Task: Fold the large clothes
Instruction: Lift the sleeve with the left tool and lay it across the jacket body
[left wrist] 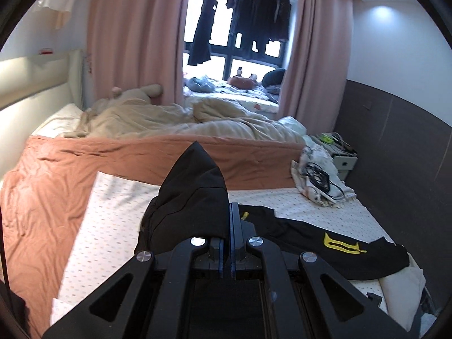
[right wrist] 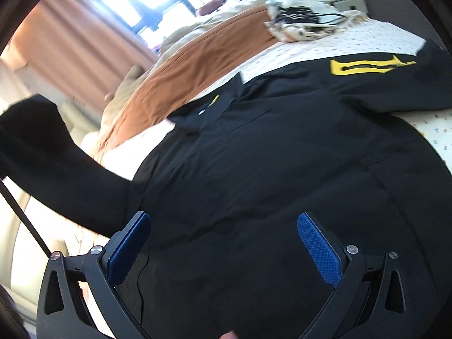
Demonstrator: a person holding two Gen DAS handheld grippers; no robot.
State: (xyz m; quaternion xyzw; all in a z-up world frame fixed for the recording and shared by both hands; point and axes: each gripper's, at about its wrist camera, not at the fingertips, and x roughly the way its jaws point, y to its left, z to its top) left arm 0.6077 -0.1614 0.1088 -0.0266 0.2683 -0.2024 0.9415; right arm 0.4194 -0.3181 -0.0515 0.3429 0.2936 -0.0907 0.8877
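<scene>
The black jacket [right wrist: 268, 169] lay spread on the patterned sheet [left wrist: 113, 212] of the bed, its yellow emblem [right wrist: 364, 66] on the sleeve toward the far right, near the heap of pale cloth with cables [left wrist: 319, 178]. The fold seemed barely begun: most of the garment lay open and flat, and only one part was lifted. To the left of the jacket's body, the left gripper [left wrist: 227, 243] had its tongs pressed together on a peak of the black fabric, raised above the sheet and angled downward. Further right, the right gripper [right wrist: 226, 245] hovered over the jacket's lower body, tilted down, its blue pads [right wrist: 319, 248] spread wide and pinching nothing. The sleeves and halves remained to be brought in.
</scene>
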